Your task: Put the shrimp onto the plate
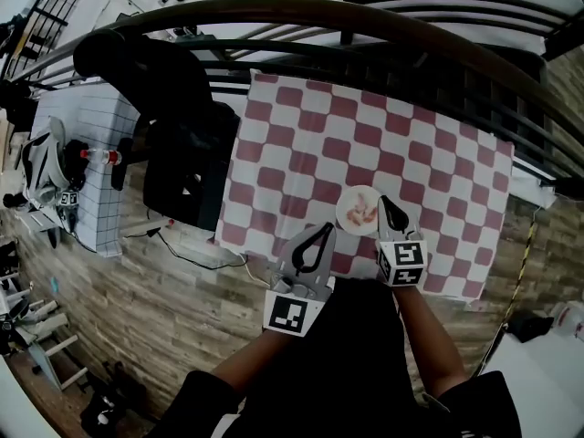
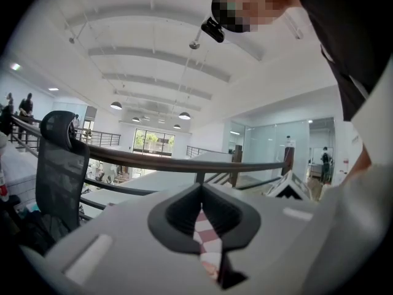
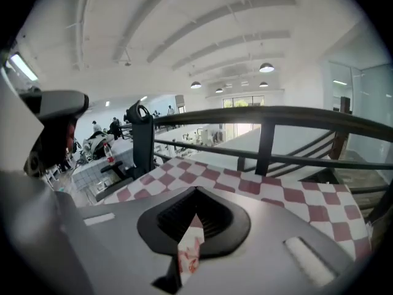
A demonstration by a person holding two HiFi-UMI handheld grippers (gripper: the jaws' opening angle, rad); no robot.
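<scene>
A small white plate with pink shrimp on it sits near the front edge of the red-and-white checkered table. My right gripper is shut and holds nothing, its tip just right of the plate's rim. My left gripper is shut and empty, a little left of and below the plate. In the right gripper view, the shrimp on the plate show through the narrow slit between the jaws. The left gripper view shows checkered cloth through its slit.
A black office chair stands against the table's left side. A dark metal railing runs along the far edge. A white gridded table with a bottle stands further left, over the wooden floor.
</scene>
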